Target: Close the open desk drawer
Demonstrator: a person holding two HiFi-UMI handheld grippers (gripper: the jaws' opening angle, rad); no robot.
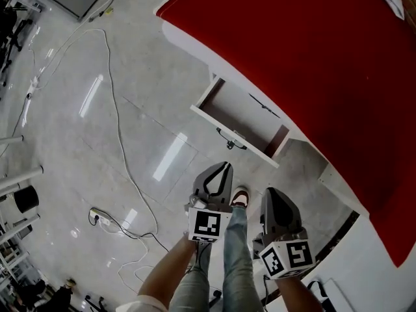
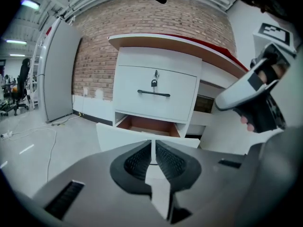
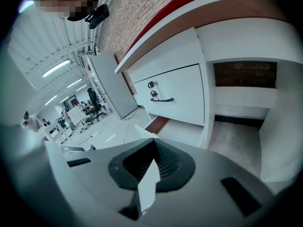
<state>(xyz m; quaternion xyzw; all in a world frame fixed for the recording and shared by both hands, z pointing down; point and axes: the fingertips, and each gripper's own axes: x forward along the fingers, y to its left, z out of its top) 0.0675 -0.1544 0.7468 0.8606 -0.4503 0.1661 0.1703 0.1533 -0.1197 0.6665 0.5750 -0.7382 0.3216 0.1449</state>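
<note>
Two large surfaces bound the desk (image 1: 305, 57). A glossy pale-grey floor (image 1: 84, 148) lies in front of it, mirror-smooth with bright reflections. A rough red-brown brick wall (image 2: 142, 20) stands behind it. The desk has a smooth white body under a curved top faced in flat red material with a pale edge band. A tall plain grey panel (image 2: 59, 74) stands left of the desk in the left gripper view.

Task item: the open drawer (image 1: 255, 151) is the lowest one in the desk's pedestal and is pulled well out over the floor. It is a shallow rectangular box with a white front panel, reddish-brown inner sides and a pale bottom. A slim dark bar handle (image 1: 231, 139) is fixed to the front. Directly above it in the desk, the upper drawer (image 2: 137, 105) sits flush. It is white, with its own dark bar pull (image 2: 154, 94) and a small lock (image 2: 155, 82) above that.

Left gripper (image 1: 225, 168): grey moulded body with ribbed dark pads. The jaws are closed together with nothing between them. It is held in front of the desk, aimed at the open drawer's front and apart from it. Its marker cube (image 1: 208, 225) shows black-and-white squares.

Right gripper (image 1: 270, 192): same build, jaws likewise brought together and empty. It sits just beside the left one, toward the desk's knee space.

A thin pale cable (image 1: 120, 142) snakes across the floor away from the desk to a white power strip (image 1: 103, 219).
</note>
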